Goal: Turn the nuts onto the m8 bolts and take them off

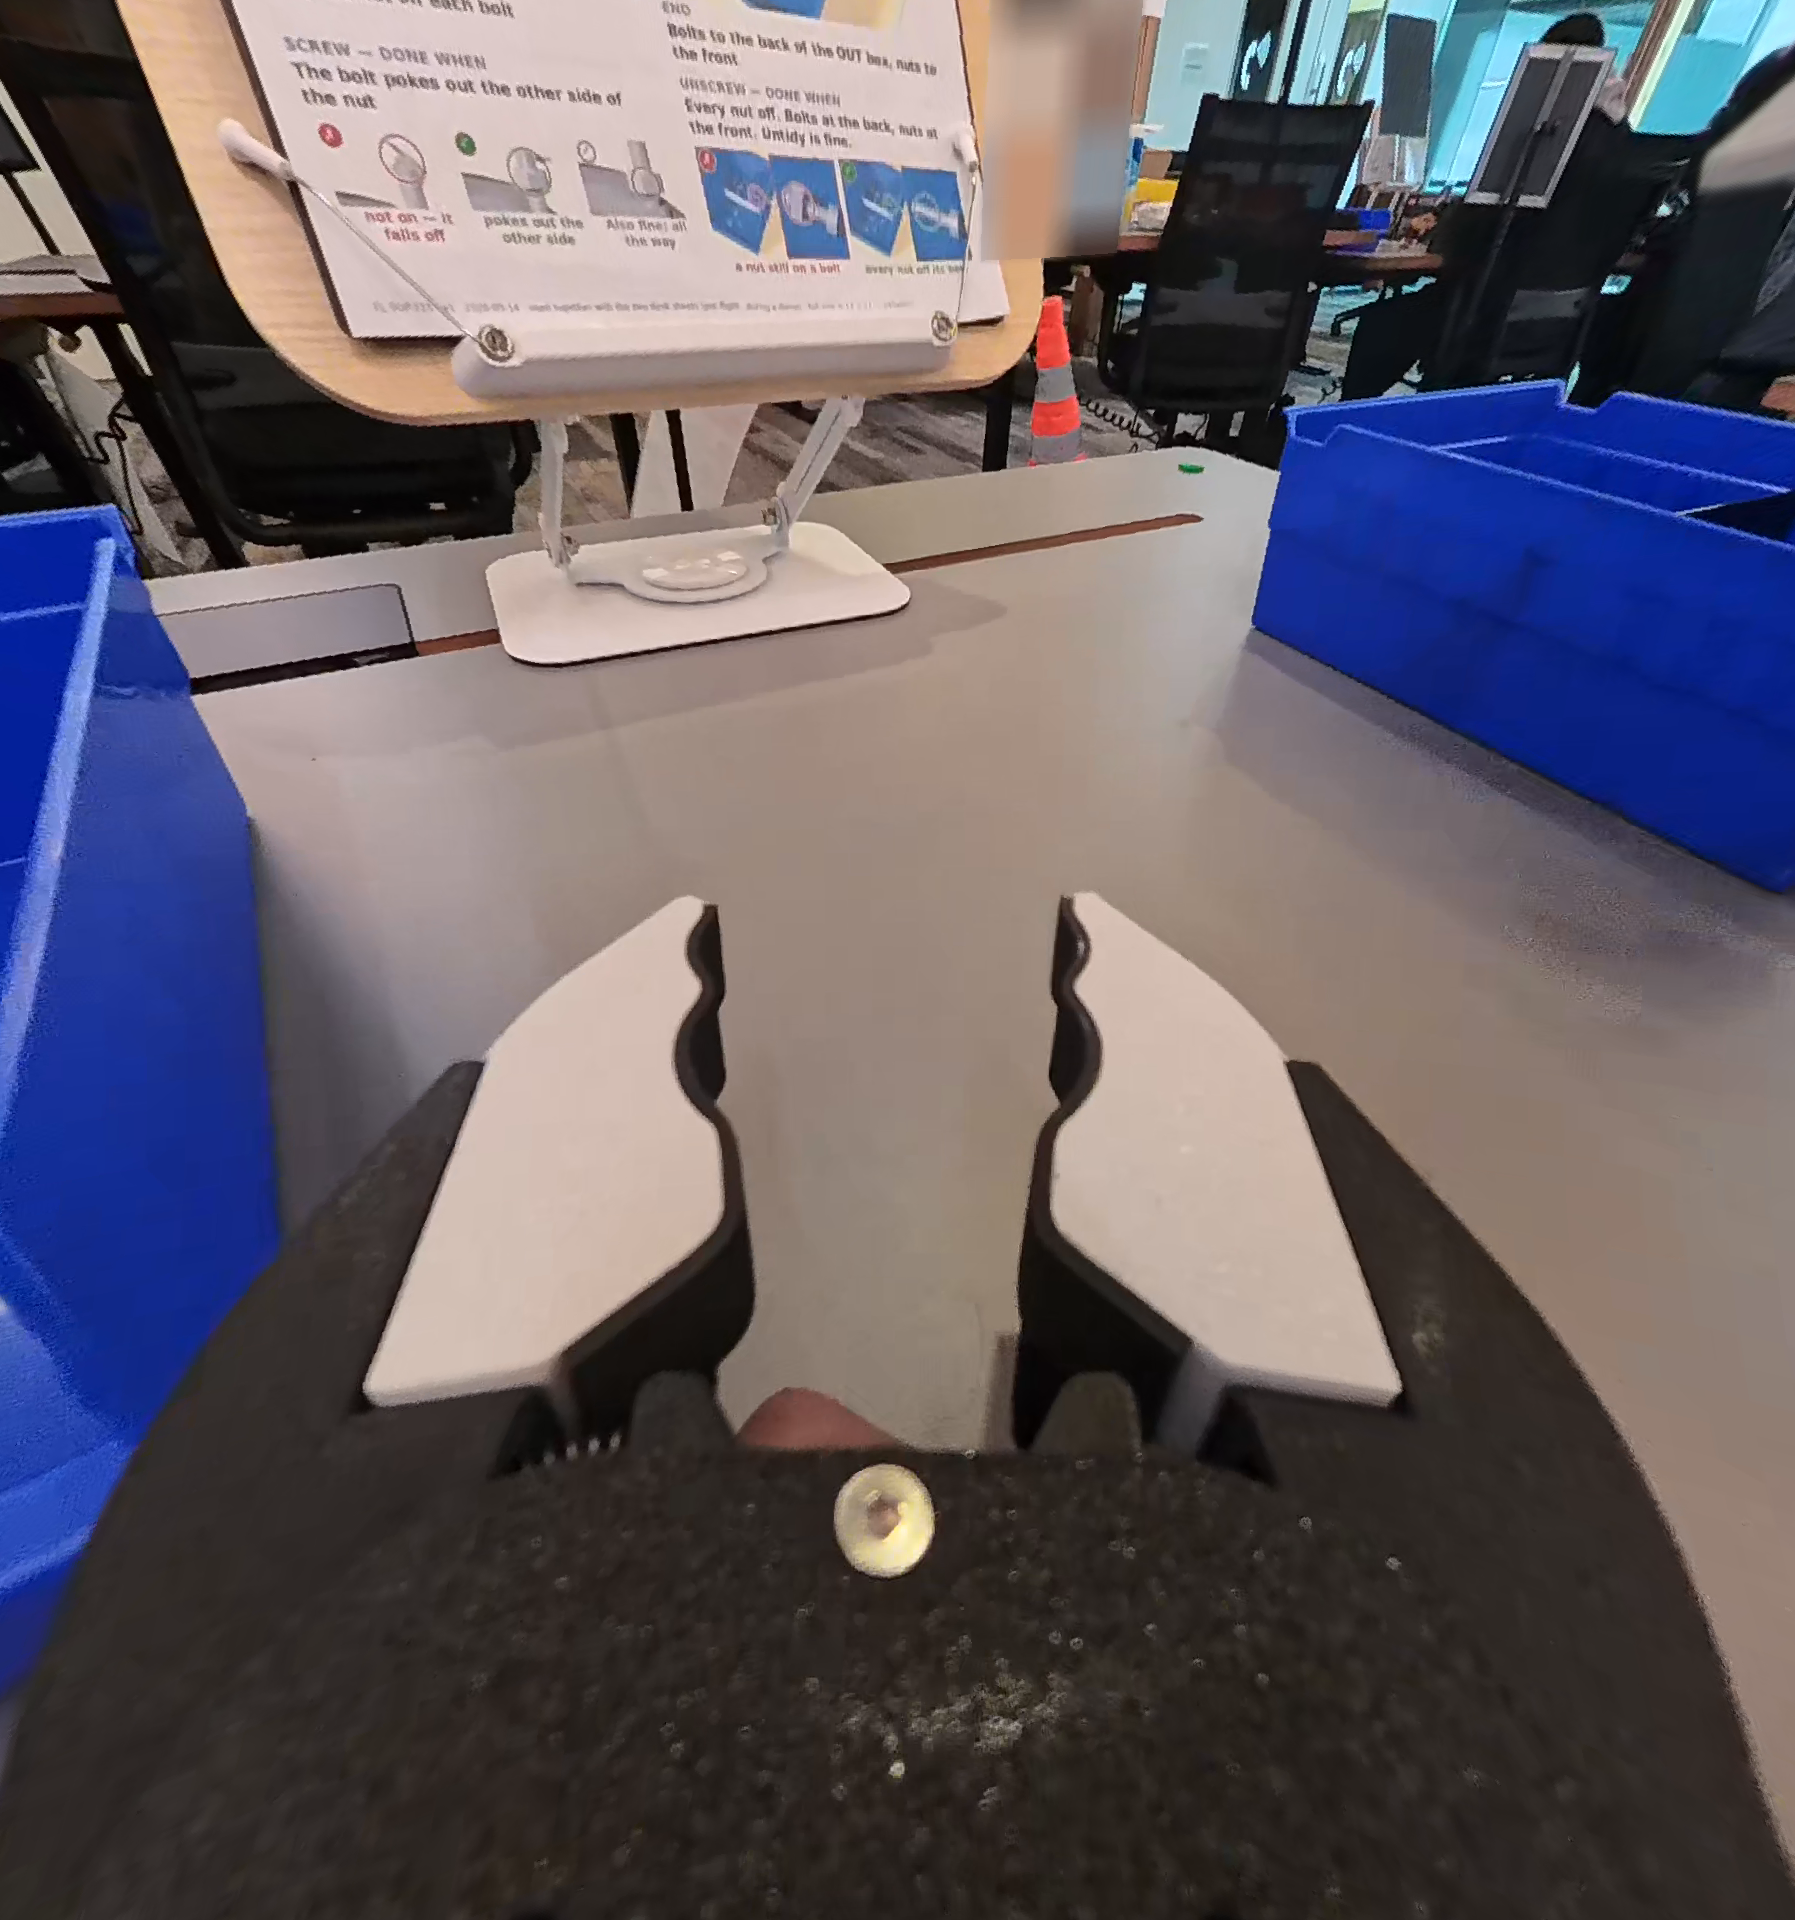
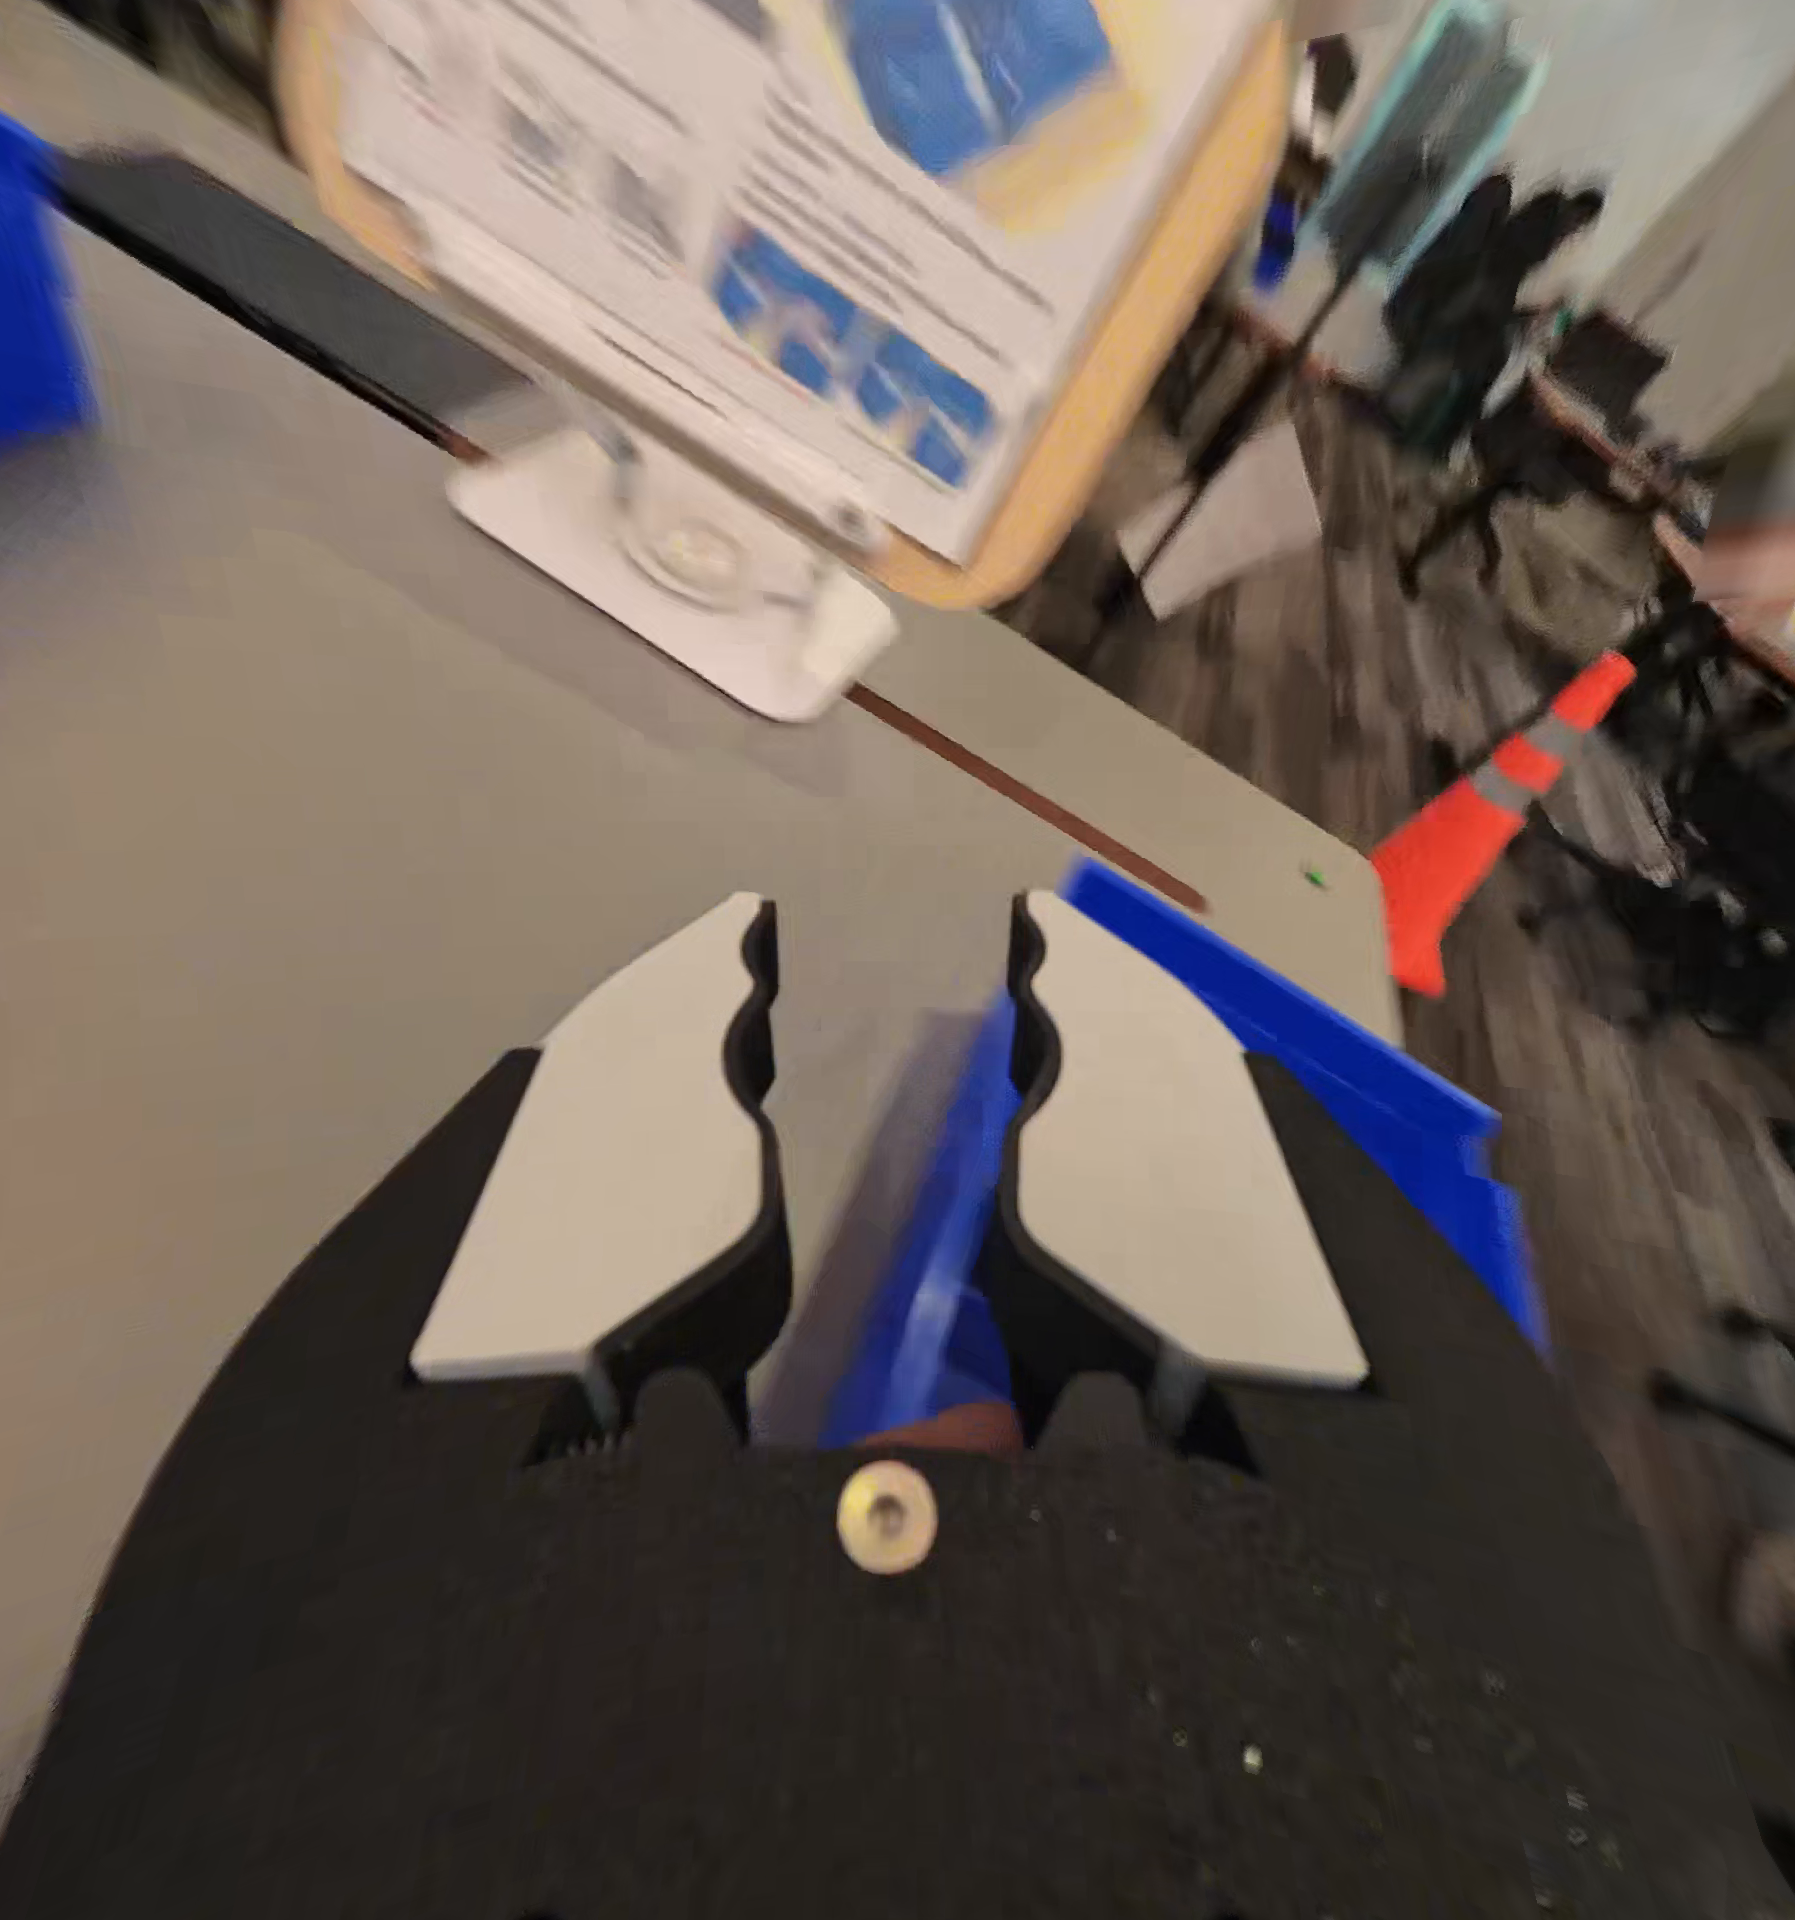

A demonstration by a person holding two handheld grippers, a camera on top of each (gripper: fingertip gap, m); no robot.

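No nuts or bolts show in either view. My left gripper (image 1: pixel 888 914) is open and empty, held over the grey table (image 1: pixel 872 790) between two blue bins. One blue bin (image 1: pixel 62 935) is at the left, another blue bin (image 1: pixel 1558 623) at the right; their insides are hidden. My right gripper (image 2: pixel 891 914) is open and empty, tilted, above the rim of a blue bin (image 2: pixel 1277 1023) near the table's right corner. The right wrist view is blurred by motion.
A wooden board with a printed instruction sheet (image 1: pixel 623 187) stands on a white stand (image 1: pixel 695 592) at the table's back; it shows blurred in the right wrist view (image 2: pixel 768 260). An orange cone (image 2: pixel 1485 821), chairs and desks lie beyond the table edge.
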